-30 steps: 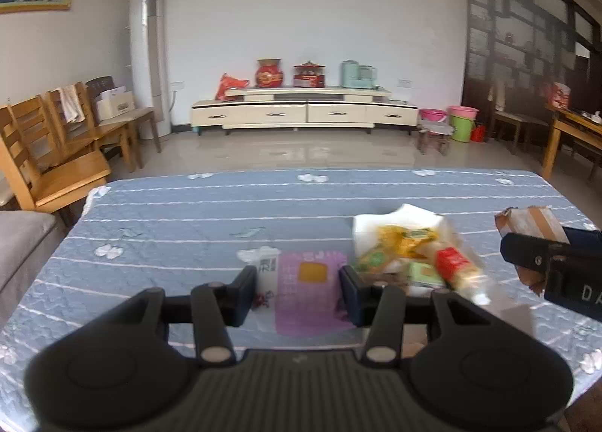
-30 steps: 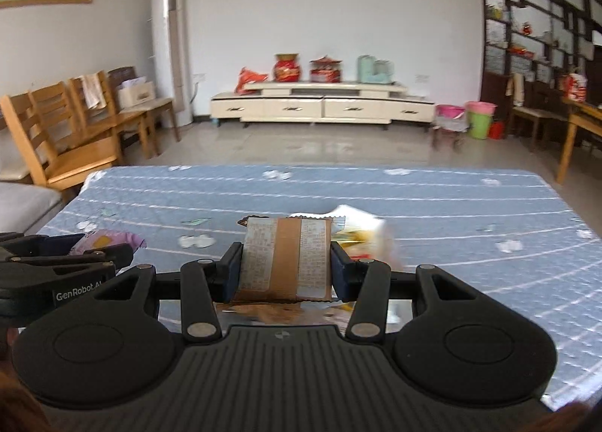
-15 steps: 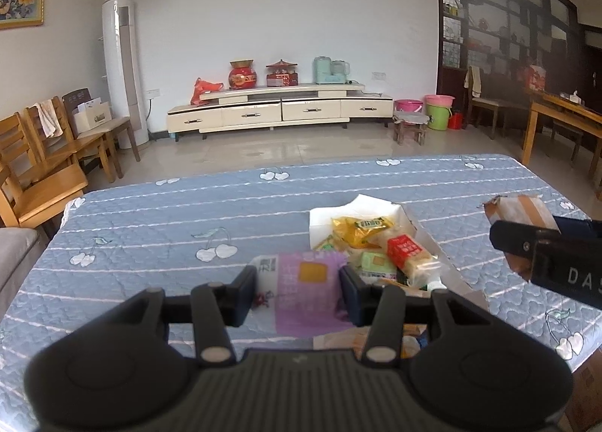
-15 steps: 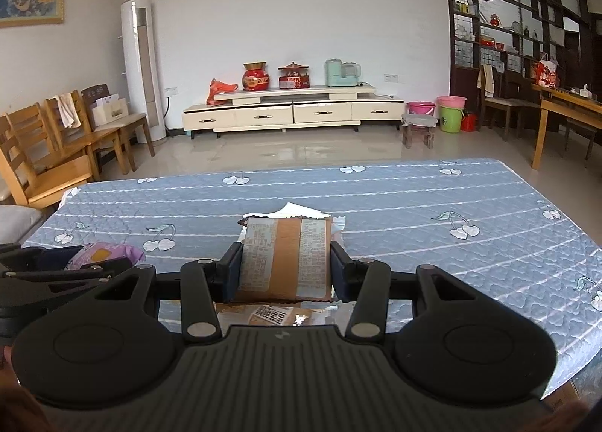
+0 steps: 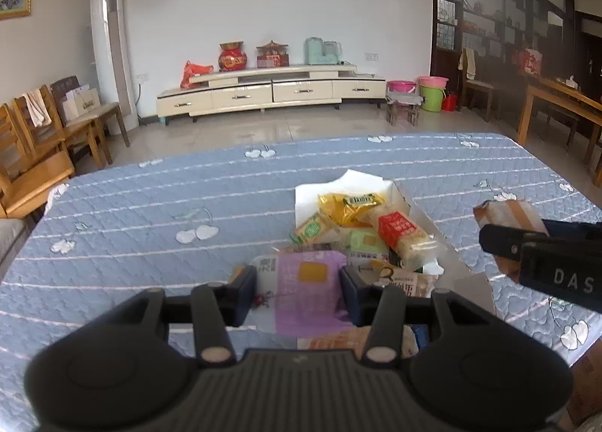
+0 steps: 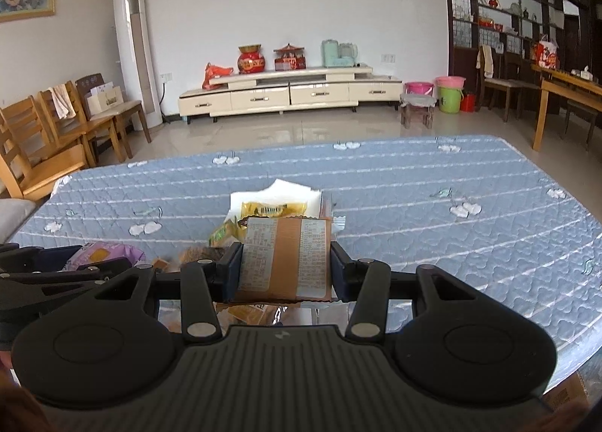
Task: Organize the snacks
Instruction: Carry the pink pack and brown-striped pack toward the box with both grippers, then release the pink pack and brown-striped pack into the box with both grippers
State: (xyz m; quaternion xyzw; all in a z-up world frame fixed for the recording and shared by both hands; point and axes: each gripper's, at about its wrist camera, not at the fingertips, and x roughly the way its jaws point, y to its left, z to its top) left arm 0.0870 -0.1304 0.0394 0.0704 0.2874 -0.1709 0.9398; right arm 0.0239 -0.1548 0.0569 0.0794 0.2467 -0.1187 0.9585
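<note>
Nearest the cameras: left gripper point(image 5: 298, 294), fingers clamped on a flat purple-and-white foil snack packet point(image 5: 306, 291); right gripper point(image 6: 286, 270), fingers clamped on a flat brown-and-silver printed snack packet point(image 6: 286, 257). Both packets are held aloft over the near end of an open white cardboard box point(image 5: 340, 183).

Box contents: yellow crinkled wrapper point(image 5: 351, 204), red-labelled clear pack point(image 5: 400, 234), green-labelled packs point(image 5: 314, 228), more loose packets at the near end. Contents lie heaped, some probably over the box edge.

Risks, as judged:
- Thin foil gripped by its sides could buckle and slip if the grip loosens.
- With the two grippers near each other, simultaneous lowering could make them collide.
- A packet released onto the heap may slide off onto the cloth.

Surface: table under a quilted blue cloth with white stripes and cherry motifs point(image 6: 451, 176).

Room, farther off: wooden chairs point(image 6: 45, 138) left; tiled floor; cream low cabinet point(image 6: 289, 89) at the far wall bearing a red jar and a mint appliance; white tower air conditioner point(image 6: 133, 55); pink and green buckets; dark shelving right.
</note>
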